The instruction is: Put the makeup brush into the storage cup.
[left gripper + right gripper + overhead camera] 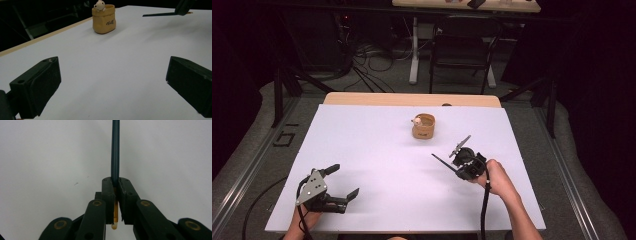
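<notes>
While your right tool (pixel 460 159) pinches the dark thin stick (pixel 115 150) near its yellowish end, most of its length pokes out unsupported ahead of the jaws, and that is where trouble could start. In the right gripper view the jaws are pressed together on the stick with the pale tip hanging out below them, so the grip is short and near one end; a knock against anything would probably lever the stick around or pull it free. In the high view the stick juts out toward your left, above the white tabletop (pixel 377 150), and the small tan pot (pixel 424 126) with a little pale figure (pixel 100 5) on its rim stands apart from it, farther back near the middle. If that pot is where the stick is going, come in too low and the stick may catch the pot wall and tip or push it, since the pot looks light. The figure on the rim narrows the opening too, so a slanted approach could snag on it. Your left tool (pixel 343 181) rests near the front left with its jaws spread wide and holding nothing, well apart from the pot, so nothing steadies the pot if it gets nudged
</notes>
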A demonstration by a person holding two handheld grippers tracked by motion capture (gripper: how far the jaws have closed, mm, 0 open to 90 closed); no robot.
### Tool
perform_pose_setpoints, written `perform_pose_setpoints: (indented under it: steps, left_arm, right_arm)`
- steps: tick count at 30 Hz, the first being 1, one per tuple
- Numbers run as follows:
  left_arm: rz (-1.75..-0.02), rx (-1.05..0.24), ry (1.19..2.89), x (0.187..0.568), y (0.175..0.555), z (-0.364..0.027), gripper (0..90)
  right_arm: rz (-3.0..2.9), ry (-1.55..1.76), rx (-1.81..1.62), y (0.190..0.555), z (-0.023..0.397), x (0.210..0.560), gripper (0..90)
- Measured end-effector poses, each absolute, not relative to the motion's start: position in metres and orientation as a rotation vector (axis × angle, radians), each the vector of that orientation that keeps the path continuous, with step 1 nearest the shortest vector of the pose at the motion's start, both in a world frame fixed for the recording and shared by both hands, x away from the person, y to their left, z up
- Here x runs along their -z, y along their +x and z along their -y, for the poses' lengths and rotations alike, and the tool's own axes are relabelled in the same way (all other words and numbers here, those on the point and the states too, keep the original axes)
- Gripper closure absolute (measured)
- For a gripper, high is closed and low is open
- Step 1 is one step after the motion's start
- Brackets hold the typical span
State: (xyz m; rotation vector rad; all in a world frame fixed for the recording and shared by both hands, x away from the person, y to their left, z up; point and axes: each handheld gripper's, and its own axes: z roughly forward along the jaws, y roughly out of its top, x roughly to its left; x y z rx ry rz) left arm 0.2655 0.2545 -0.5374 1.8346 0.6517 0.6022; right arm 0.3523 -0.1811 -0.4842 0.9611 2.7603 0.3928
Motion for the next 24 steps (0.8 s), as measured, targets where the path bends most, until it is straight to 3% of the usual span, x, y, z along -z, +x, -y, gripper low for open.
perform_pose_setpoints:
  steps: [24]
  left_arm:
    - [-0.635,-0.590,1.847,0.538,0.268,-0.251,0.0]
  right_arm:
    - [-2.823,0.776,-0.436,0.352,0.149,0.487,83.9]
